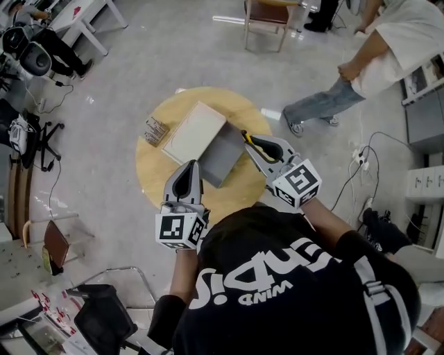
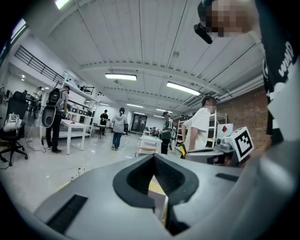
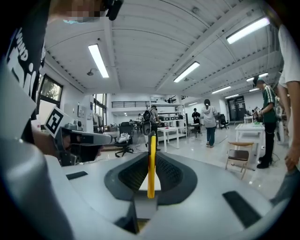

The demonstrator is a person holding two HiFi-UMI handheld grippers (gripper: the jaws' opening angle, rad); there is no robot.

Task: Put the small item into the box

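Note:
An open box stands on the round wooden table (image 1: 156, 177): its pale lid (image 1: 194, 132) lies flat to the left and its grey body (image 1: 223, 158) is to the right. My right gripper (image 1: 248, 139) hovers at the box's right edge, shut on a thin yellow item (image 1: 245, 136). That item shows as an upright yellow strip (image 3: 151, 161) between the jaws in the right gripper view. My left gripper (image 1: 192, 165) is at the box's near corner, jaws together with nothing in them. A small brown patterned packet (image 1: 156, 130) lies on the table left of the lid.
A person in a white shirt and jeans (image 1: 361, 69) stands on the floor beyond the table at the upper right. A wooden chair (image 1: 267, 17) is behind the table. Cables and a power strip (image 1: 361, 156) lie on the floor to the right.

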